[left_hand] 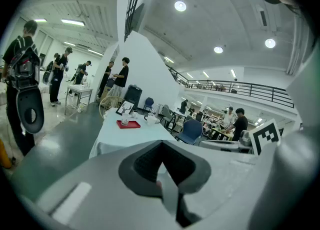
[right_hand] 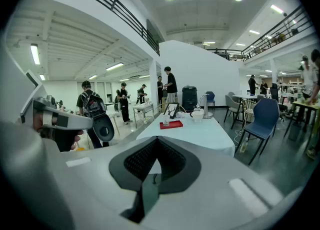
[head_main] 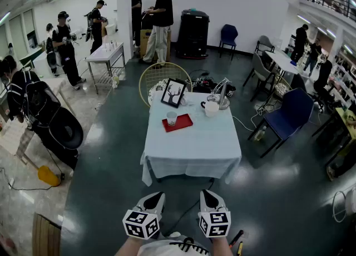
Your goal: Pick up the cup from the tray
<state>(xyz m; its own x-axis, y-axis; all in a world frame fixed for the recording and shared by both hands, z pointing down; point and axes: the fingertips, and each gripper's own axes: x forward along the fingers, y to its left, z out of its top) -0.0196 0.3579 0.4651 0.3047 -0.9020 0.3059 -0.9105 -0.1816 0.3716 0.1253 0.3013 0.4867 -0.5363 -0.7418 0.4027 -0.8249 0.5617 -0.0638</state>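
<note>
Red tray [head_main: 180, 123] on the desk [head_main: 192, 149] carries the white cup [head_main: 171, 118]. The left gripper [head_main: 156, 198] and right gripper [head_main: 208, 196] are well apart from it, fingers together, holding nothing.

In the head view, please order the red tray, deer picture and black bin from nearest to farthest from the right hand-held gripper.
1. Red tray, on the table, left of middle.
2. Deer picture, at the table's far edge.
3. Black bin, against the far wall.
</note>
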